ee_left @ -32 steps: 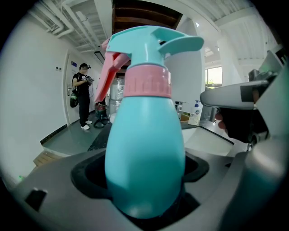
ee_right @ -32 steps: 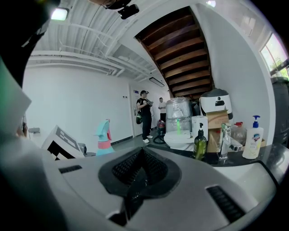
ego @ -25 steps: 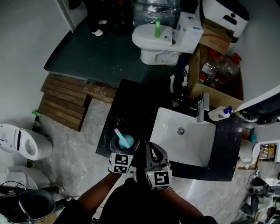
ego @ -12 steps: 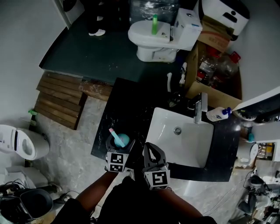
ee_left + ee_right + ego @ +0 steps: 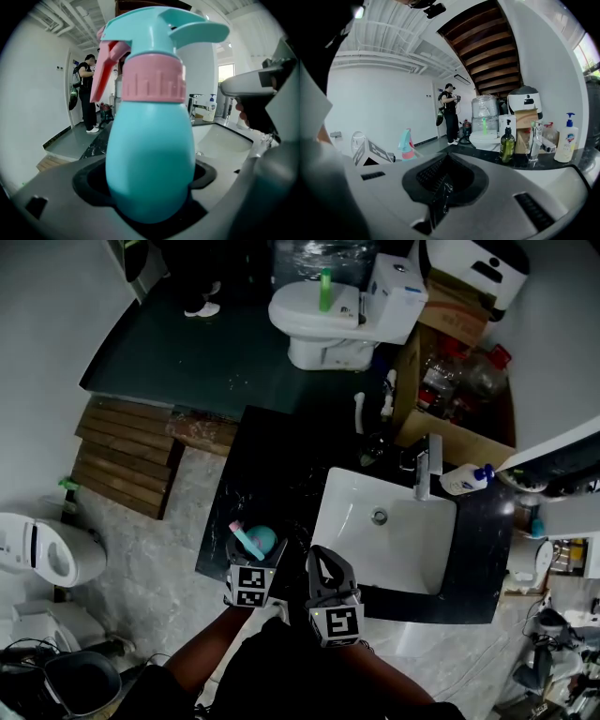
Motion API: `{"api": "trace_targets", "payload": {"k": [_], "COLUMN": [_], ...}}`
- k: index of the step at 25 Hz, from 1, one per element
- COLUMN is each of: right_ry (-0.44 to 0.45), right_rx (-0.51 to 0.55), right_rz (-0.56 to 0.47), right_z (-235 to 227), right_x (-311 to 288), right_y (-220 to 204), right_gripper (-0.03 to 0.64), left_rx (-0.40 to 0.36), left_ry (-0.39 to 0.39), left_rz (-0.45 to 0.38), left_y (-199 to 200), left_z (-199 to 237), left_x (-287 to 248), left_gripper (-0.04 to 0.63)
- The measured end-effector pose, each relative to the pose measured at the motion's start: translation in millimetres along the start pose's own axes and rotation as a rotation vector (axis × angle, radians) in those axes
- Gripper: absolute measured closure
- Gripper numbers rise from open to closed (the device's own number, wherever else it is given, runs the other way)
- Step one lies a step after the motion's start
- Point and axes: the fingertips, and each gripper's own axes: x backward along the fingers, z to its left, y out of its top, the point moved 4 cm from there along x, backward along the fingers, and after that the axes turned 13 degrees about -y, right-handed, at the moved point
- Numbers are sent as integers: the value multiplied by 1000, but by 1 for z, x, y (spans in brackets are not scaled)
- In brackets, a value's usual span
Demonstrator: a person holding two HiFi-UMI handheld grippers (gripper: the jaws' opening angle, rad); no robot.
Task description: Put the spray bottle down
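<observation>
**Spray bottle up in the left grip**

Head view: the left gripper (image 5: pixel 253 555) has the teal spray bottle (image 5: pixel 263 540) between its fingers, over the near-left corner of the dark bench (image 5: pixel 277 474). I can't tell whether its base touches. The right gripper (image 5: pixel 322 564) sits just beside it, with the white sink (image 5: pixel 386 542) ahead of its fingers.

Left gripper view: the bottle stands upright and fills the frame, pink collar, pink trigger. The fingers (image 5: pixel 51 202) are clamped on its belly.

Right gripper view: the fingers (image 5: pixel 490 206) are pressed together with nothing between. The bottle is off to their left, and a green soap bottle (image 5: pixel 506 142) and a faucet (image 5: pixel 537 136) are ahead-right.
</observation>
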Motion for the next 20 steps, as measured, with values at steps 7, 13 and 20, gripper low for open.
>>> {"api": "trace_targets", "payload": {"k": [7,13,20], "right_ry": [23,15,-27], "right_rx": [1,7,-2], "right_rz": [-34,-27,-33], "right_z": [14,14,4], "right_x": [9,18,24], "right_y": [11,4,8], "right_gripper": [601,601,601], "left_rx": [5,-8,-19], "left_ry": [-5,-21,-15], "left_rz": [-25,-32,-66], "left_y": [3,3,5], "left_z": [1,-4,-7], "left_x": [2,8,25], "left_gripper": [173,169,138]}}
